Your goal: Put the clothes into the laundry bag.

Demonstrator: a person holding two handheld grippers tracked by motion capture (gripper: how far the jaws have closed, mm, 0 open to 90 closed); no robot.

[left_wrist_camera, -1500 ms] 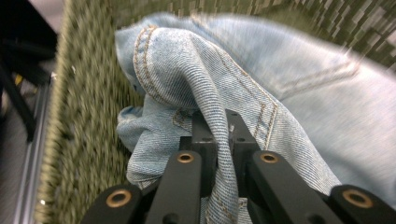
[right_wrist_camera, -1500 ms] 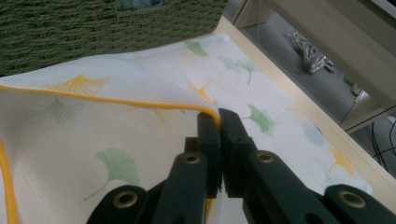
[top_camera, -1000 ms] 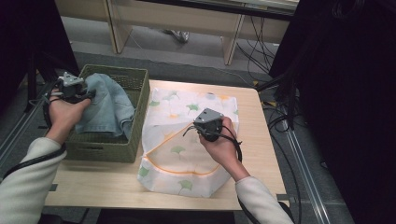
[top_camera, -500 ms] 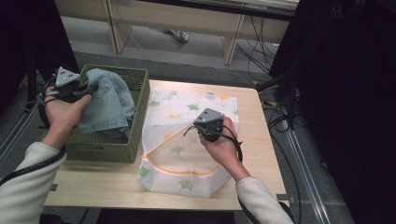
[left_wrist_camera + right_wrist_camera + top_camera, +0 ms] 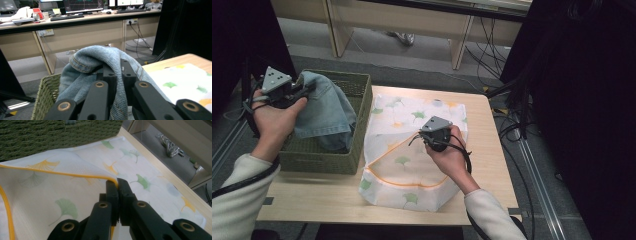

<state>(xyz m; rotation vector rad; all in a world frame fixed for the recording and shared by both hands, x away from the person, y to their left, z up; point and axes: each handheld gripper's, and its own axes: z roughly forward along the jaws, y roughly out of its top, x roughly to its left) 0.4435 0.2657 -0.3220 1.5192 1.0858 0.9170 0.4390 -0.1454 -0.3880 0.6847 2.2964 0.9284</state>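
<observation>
Lifting denim garment (image 5: 324, 107) from basket (image 5: 319, 162), at ten o'clock on table (image 5: 482, 125); left gripper (image 5: 117, 72) fingers are being kept clamped on it. Right gripper (image 5: 117, 185) fingers are pinching mesh bag (image 5: 407, 150) rim; opening should be held wide.

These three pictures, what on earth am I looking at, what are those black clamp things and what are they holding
A person sits at a wooden table holding a hand-operated gripper in each hand. The high view looks down from above. The other two pictures come from cameras riding on each gripper, looking along its black jaws.

On the table stand a green woven basket and a white mesh laundry bag printed with leaves and edged with an orange zipper.

The left gripper is shut on a piece of blue denim clothing, holding it up over the basket. The right gripper is shut on the bag's orange-edged rim, lifting its opening. Probably the denim goes into the bag next.
</observation>
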